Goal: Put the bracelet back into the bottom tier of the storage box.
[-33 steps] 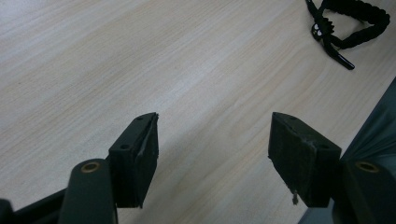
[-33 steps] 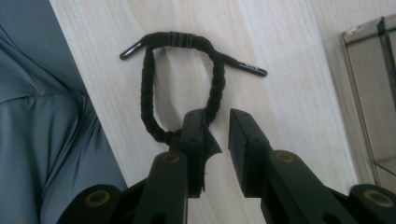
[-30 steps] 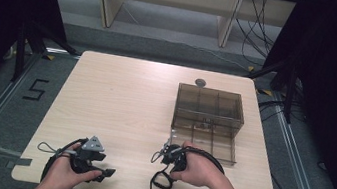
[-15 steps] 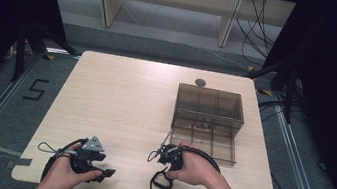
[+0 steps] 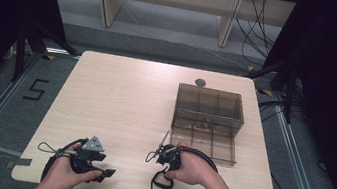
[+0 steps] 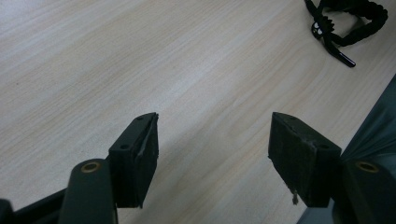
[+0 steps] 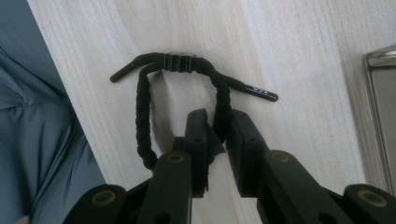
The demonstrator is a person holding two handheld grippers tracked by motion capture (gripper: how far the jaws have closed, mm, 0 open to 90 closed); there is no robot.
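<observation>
A black braided cord loop (image 7: 177, 61) with a small clasp and two loose ends lies near the table's front edge. My right gripper (image 7: 219, 121) is shut on one side of the loop. In the high view, the right gripper (image 5: 166, 166) sits under the person's right hand at the front middle, and the cord (image 5: 160, 182) curls below it. My left gripper (image 5: 103, 170) rests at the front left, its jaws wide open with bare wood between them. In its own view, the left gripper (image 6: 212, 154) looks across the table at the cord (image 6: 348, 18) farther off.
A smoky transparent compartment box (image 5: 209, 113) stands on the right half of the wooden table (image 5: 120, 102), just beyond the right hand. A small dark round disc (image 5: 200, 82) lies behind it at the far edge. Grey clothing (image 7: 42, 140) lies past the front edge.
The right hand has shifted slightly left and toward the front edge with the cord in its gripper. The left gripper has stayed in place.
</observation>
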